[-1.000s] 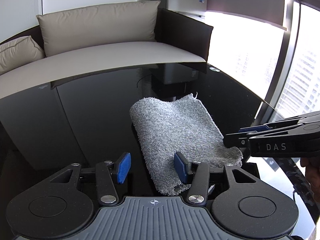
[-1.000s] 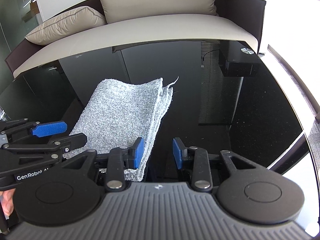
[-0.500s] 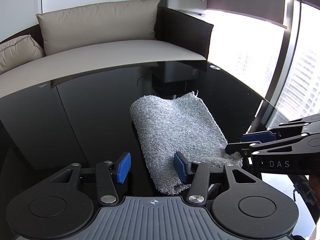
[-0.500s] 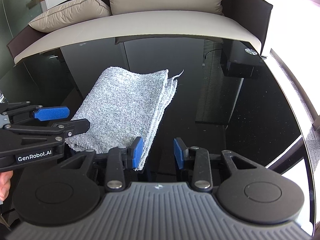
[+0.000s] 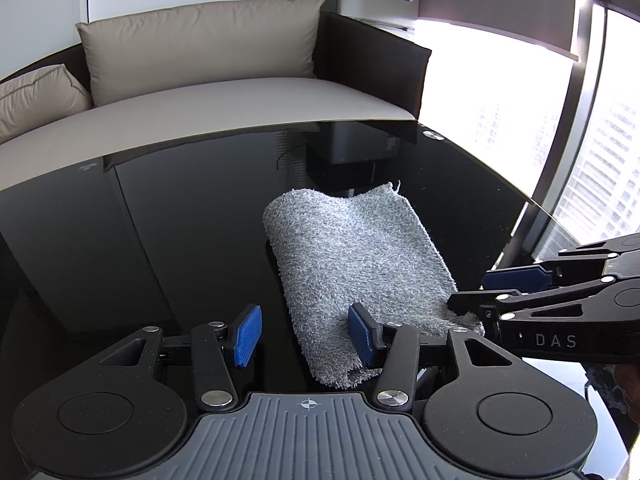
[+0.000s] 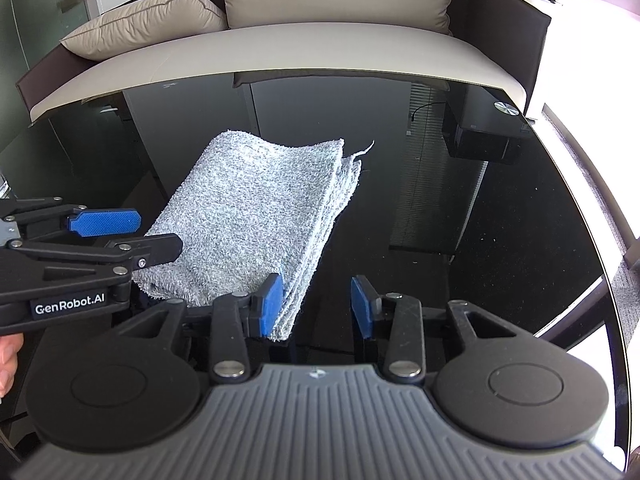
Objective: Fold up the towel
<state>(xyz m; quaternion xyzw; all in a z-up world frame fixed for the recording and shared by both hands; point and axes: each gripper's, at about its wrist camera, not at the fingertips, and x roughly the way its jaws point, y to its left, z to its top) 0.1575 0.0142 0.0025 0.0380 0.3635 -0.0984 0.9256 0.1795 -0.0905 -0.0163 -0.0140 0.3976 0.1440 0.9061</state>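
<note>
I have the grey terry towel [image 5: 360, 272] lying folded into a thick rectangle on the black glass table [image 5: 180, 220], its stacked edges showing along the right side in the right wrist view [image 6: 260, 216]. My left tool [image 5: 305, 334] hangs over the towel's near left corner, blue pads moderately apart and gripping nothing, the right pad just above the cloth. My right tool [image 6: 316, 306] sits at the near right corner; its jaws have just been opening, and now they stand apart with the towel's edge beside the left pad, not pinched. Behind the table I see a beige sofa [image 6: 280, 44] with cushions.
</note>
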